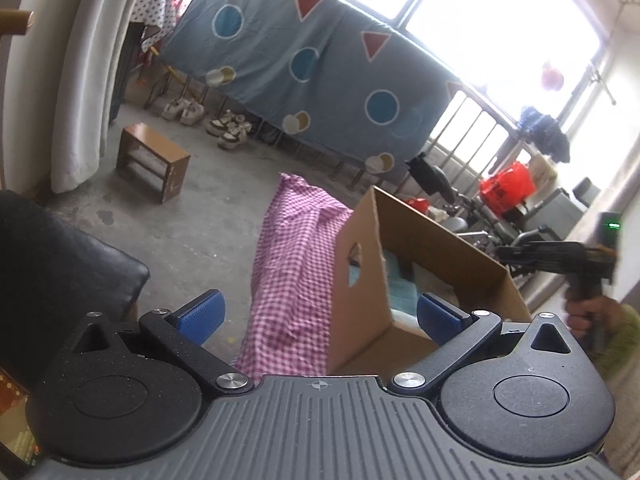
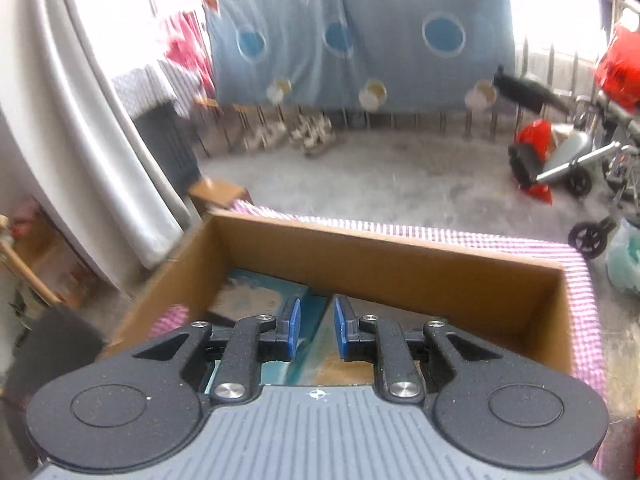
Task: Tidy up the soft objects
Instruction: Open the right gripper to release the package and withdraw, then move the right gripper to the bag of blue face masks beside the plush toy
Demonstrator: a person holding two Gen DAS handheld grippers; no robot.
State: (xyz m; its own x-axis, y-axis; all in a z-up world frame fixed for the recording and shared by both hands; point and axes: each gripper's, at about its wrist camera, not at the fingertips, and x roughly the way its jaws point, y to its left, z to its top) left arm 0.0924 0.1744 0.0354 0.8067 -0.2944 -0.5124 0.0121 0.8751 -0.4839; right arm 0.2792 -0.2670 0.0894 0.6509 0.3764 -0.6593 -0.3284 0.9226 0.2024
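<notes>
We hold the left claw point(image 1: 318, 314) with its 2 blue pads spread wide apart and nothing between them, off to one side of the cardboard box point(image 1: 360, 300), which suits a hand waiting for the next soft item rather than carrying one; the right claw point(image 2: 315, 330) hangs over the open top of the cardboard box point(image 2: 360, 256), its pads drawn close but with a narrow gap, and we see nothing pinched there; the box sits on the pink gingham cloth point(image 1: 288, 264) that covers the worktop, so its open mouth faces up for dropping things in; inside lie folded teal and beige textiles point(image 2: 256, 300), flat against the bottom, so we judge packing partly done.
</notes>
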